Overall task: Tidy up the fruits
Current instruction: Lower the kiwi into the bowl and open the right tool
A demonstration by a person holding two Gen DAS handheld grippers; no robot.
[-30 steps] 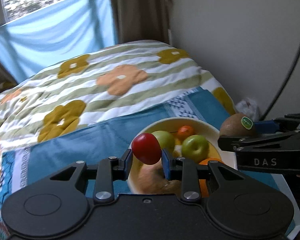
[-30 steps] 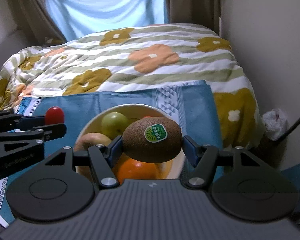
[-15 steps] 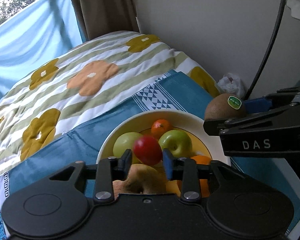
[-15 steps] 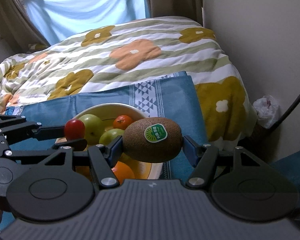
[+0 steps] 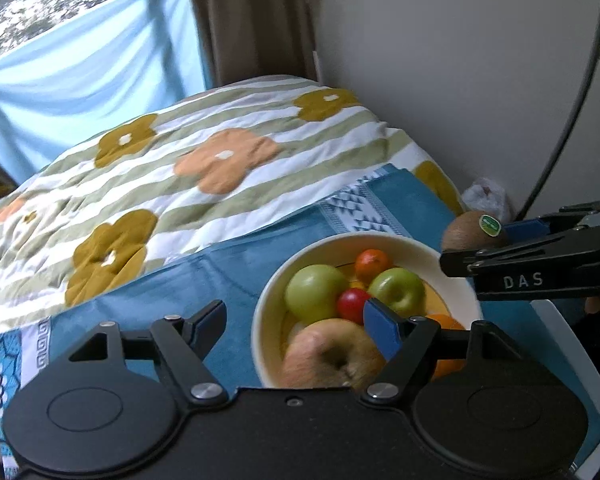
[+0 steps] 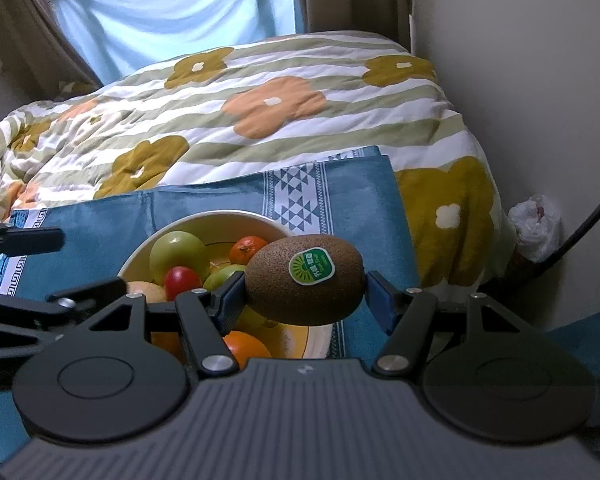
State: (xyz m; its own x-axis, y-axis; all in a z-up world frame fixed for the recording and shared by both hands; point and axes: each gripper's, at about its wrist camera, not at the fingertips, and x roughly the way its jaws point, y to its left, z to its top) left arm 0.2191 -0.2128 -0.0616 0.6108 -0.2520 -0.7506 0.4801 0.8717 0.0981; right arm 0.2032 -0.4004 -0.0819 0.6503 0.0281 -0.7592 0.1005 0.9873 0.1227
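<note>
A cream bowl (image 5: 452, 254) on a blue cloth (image 5: 152, 292) holds two green apples (image 5: 316, 293), a small orange (image 5: 371, 261), a yellow-pink apple (image 5: 328, 354), another orange (image 5: 446, 324) and a small red fruit (image 5: 351, 304). My left gripper (image 5: 296, 320) is open and empty over the bowl's near left rim. My right gripper (image 6: 304, 292) is shut on a brown kiwi (image 6: 304, 280) with a green sticker, held above the bowl's right rim (image 6: 320, 338). The kiwi also shows in the left wrist view (image 5: 470, 232).
A flowered striped quilt (image 6: 236, 108) covers the bed behind the cloth. A wall stands at the right, with a black cable (image 5: 560, 136) and a white plastic bag (image 6: 536, 228) by it. Blue curtain (image 6: 172, 12) at the back.
My left gripper has opened and let the red fruit drop into the bowl among the apples. My right gripper with the kiwi has stayed above the bowl's right rim.
</note>
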